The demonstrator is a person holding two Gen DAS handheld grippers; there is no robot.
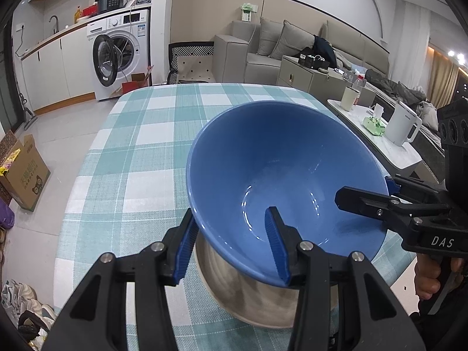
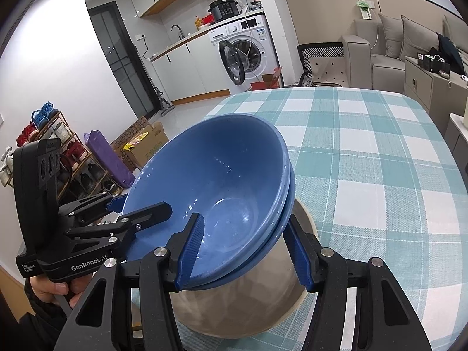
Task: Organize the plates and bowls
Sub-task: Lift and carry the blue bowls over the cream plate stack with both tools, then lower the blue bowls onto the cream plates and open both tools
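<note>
Two nested blue bowls [image 2: 234, 175] sit tilted in a taller grey-beige bowl [image 2: 234, 301] on the checked tablecloth [image 2: 365, 161]. My right gripper [image 2: 245, 218] is shut on their near rim, with one pad inside and the other on the outer wall. My left gripper [image 2: 143, 203] clamps the rim at the left. In the left wrist view the blue bowl [image 1: 278, 161] fills the middle. There my left gripper [image 1: 231, 213] straddles its near rim, my right gripper [image 1: 364, 188] bites the rim at the right, and the beige bowl [image 1: 248, 292] shows below.
A side table to the right carries a white kettle [image 1: 403, 128] and a cup [image 1: 348, 98]. A cardboard box [image 1: 23, 169] lies on the floor at the left. A washing machine [image 2: 248, 52], a sofa [image 1: 263, 49] and a shoe rack [image 2: 58, 152] stand farther off.
</note>
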